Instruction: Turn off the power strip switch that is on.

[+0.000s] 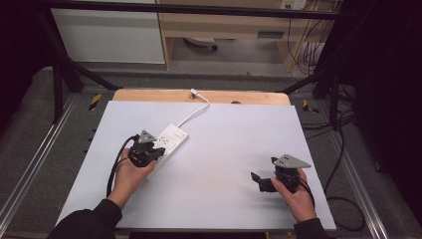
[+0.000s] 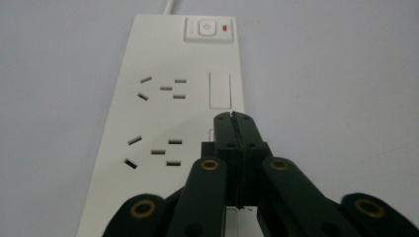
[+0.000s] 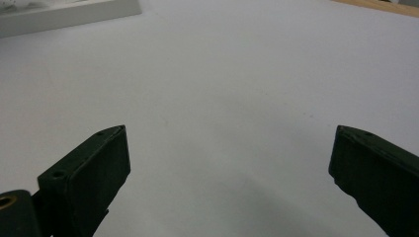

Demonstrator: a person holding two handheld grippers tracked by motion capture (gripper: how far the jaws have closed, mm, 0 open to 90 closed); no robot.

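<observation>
**Over the power strip, jaws pressed together**

Pressed together, the left gripper's (image 2: 234, 117) jaws rest their tips over the white power strip (image 2: 163, 113), near its right edge beside the sockets. That strip lies left of centre on the table (image 1: 224, 149). Well apart, the right gripper (image 3: 227, 163) hangs with jaws spread above bare surface.

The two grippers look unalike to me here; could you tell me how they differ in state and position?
The left gripper has its jaws pressed shut, while the right gripper has its jaws wide apart. The left one sits over the white power strip; the right one is over bare table cover, away from the strip. Both have black jaws and are hand-held.
</observation>
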